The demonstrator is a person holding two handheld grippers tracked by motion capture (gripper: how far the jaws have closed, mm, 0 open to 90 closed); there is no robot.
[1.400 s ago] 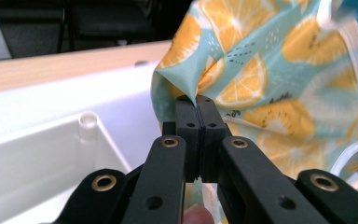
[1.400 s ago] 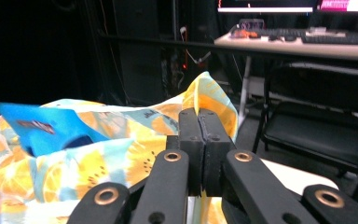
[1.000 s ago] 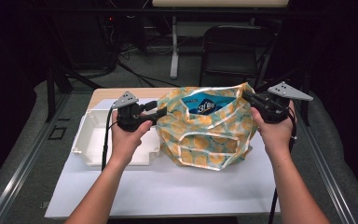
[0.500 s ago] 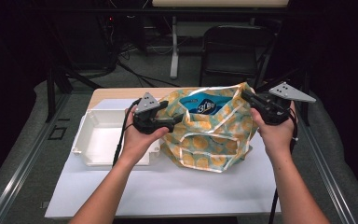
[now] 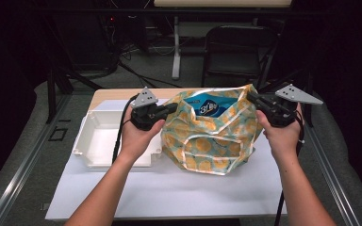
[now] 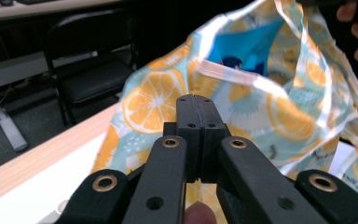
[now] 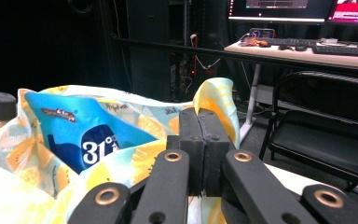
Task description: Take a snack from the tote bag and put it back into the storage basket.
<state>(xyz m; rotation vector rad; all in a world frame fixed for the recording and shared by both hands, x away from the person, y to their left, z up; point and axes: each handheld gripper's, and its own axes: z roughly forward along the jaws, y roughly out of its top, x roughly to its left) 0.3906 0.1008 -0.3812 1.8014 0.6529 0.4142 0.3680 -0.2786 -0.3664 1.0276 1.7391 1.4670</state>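
A soft bag (image 5: 207,141) printed with orange slices stands mid-table with its mouth open. Inside it is a blue packet (image 5: 207,107) marked "31". My right gripper (image 5: 250,95) is shut on the bag's raised right rim; in the right gripper view yellow fabric (image 7: 214,100) rises just past the closed tips (image 7: 199,114), with the blue packet (image 7: 74,126) to their left. My left gripper (image 5: 172,108) is shut, its tips against the bag's left rim. In the left gripper view the closed jaws (image 6: 194,100) sit in front of the printed fabric (image 6: 149,98), with no cloth visibly pinched.
An empty white tray (image 5: 99,141) lies left of the bag, under my left hand. A white sheet (image 5: 169,188) covers the table's near part. A black folding chair (image 5: 235,47) and desk legs stand beyond the far edge.
My left hand moved right from over the tray until its gripper tips reached the bag's left rim. The right gripper has held its place on the right rim.
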